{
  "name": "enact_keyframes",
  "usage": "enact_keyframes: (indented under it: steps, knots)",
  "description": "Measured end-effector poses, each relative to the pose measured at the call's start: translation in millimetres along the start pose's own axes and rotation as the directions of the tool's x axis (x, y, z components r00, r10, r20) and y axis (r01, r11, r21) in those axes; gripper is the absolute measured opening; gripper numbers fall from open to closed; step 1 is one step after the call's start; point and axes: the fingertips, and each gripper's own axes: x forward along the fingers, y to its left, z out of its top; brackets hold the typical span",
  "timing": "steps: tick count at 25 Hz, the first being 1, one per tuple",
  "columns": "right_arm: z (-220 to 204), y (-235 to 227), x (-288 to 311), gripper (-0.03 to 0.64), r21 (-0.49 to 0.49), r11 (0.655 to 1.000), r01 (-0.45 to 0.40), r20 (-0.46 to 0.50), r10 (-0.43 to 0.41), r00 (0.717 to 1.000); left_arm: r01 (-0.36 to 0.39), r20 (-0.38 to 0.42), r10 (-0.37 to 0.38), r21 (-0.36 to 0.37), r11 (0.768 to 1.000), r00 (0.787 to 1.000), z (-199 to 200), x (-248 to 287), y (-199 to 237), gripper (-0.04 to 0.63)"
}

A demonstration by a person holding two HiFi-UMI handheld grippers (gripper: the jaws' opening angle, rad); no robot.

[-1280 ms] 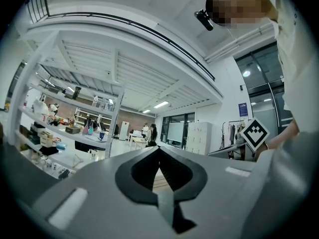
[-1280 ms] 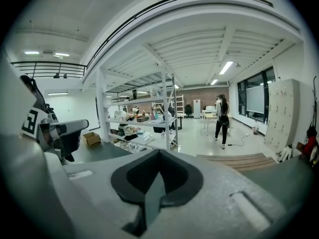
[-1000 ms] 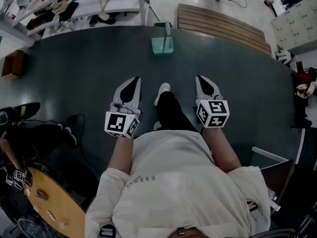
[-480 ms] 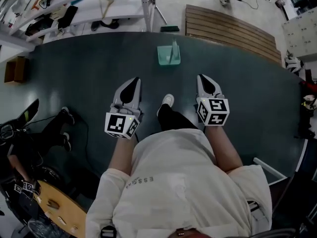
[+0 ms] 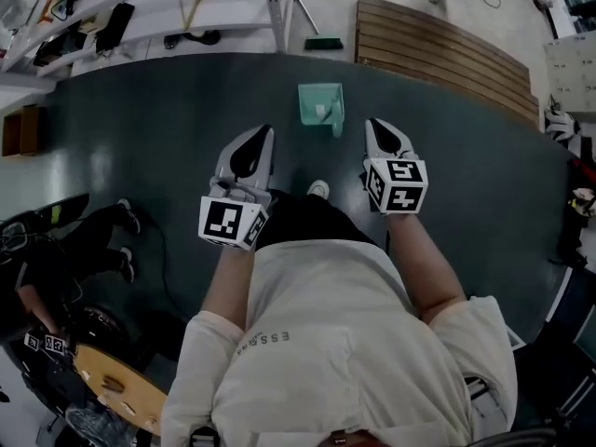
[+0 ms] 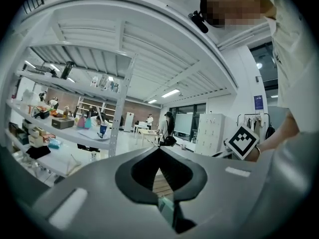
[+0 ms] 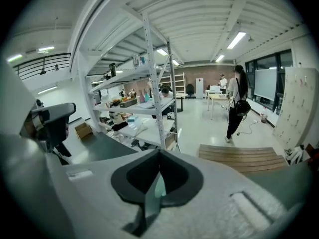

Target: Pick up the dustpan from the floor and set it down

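A pale green dustpan [image 5: 321,103] lies on the dark floor [image 5: 149,128] with its short handle toward the right. Both grippers are held out over the floor just short of it. My left gripper [image 5: 263,131] is shut and empty, to the dustpan's lower left. My right gripper [image 5: 376,123] is shut and empty too, just right of the handle. In the left gripper view the jaws meet at the tip [image 6: 159,148], and a sliver of the green dustpan [image 6: 166,209] shows through the gap behind them. The right gripper view has the same closed tip [image 7: 159,152] and green sliver [image 7: 159,186].
A white shelving rack [image 5: 186,7] full of items stands beyond the dark floor. A slatted wooden platform [image 5: 447,49] lies at the far right, with a green brush head [image 5: 323,43] beside it. A seated person's legs [image 5: 93,240] and a cardboard box [image 5: 23,128] are at the left.
The person has walked forward, so the dustpan has drawn much nearer to both grippers. Both grippers stayed shut and empty.
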Motion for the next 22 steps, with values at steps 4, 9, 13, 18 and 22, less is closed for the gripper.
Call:
enact_keyframes:
  steps: [4,9,13,18,22]
  knots:
    - [-15.2,6.8,46.3,0.008,0.012,1.0,-0.005,-0.085,0.006,0.996,0.021,-0.047,-0.023,-0.051,0.998,0.999,-16.1,32.5,14.7,0.014]
    - [-48.9,7.4,106.9,0.153,0.003,1.0,0.004,-0.22,-0.003,0.976,0.096,-0.092,-0.104,-0.094,0.991,0.99,-46.1,75.0,32.7,0.014]
    - [-88.0,2.0,154.2,0.201,0.031,0.999,0.031,-0.344,-0.018,0.939,0.108,-0.118,-0.12,-0.101,0.989,0.986,-68.0,106.6,57.8,0.014]
    - [-140.1,-3.6,196.2,0.202,0.095,0.994,0.062,-0.487,-0.008,0.874,0.099,-0.178,-0.124,-0.144,0.985,0.976,-96.9,124.7,81.3,0.014]
    - [-166.4,-6.5,222.7,0.202,0.141,0.987,0.074,-0.562,0.018,0.827,0.087,-0.21,-0.121,-0.166,0.982,0.97,-113.9,130.0,94.9,0.014]
